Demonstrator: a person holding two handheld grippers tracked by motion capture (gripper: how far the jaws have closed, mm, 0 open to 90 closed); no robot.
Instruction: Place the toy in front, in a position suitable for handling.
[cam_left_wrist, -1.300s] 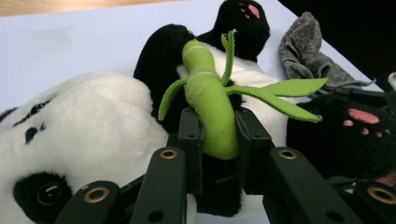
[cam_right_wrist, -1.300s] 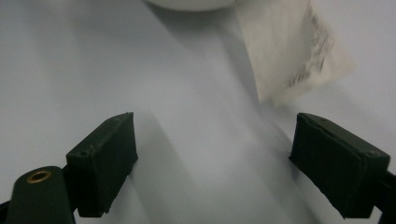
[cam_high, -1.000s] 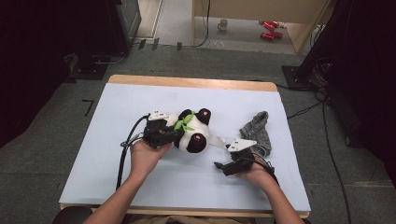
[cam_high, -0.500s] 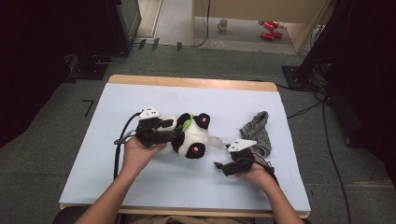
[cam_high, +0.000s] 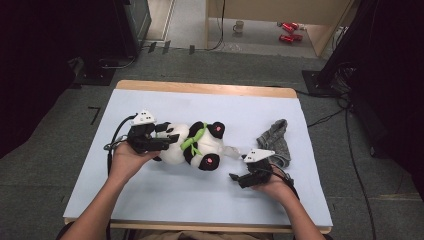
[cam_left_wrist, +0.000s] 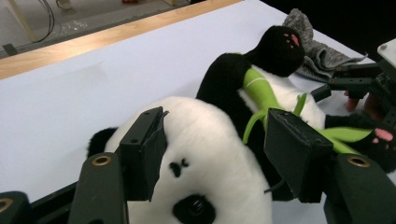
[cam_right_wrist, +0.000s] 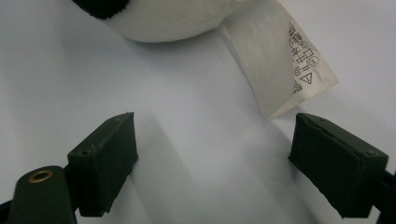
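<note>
Leftward across the table goes the left gripper (cam_high: 169, 141) with the plush panda (cam_high: 196, 146) since the earlier high view; its jaws have just been opening. The right gripper (cam_high: 235, 176) rests near the panda's tag, a grey sock (cam_high: 276, 141) beside it. From the left gripper view, parted jaws straddle the panda's head (cam_left_wrist: 205, 163) — soft, light, squashy; pinch a limb. Right gripper view: jaws apart, empty, care label (cam_right_wrist: 280, 56) just ahead.

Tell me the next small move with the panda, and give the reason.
Probably ease the left gripper back off the plush panda: its jaws have just been opening and stand wide either side of the head. The right gripper waits open beside the care tag.
</note>
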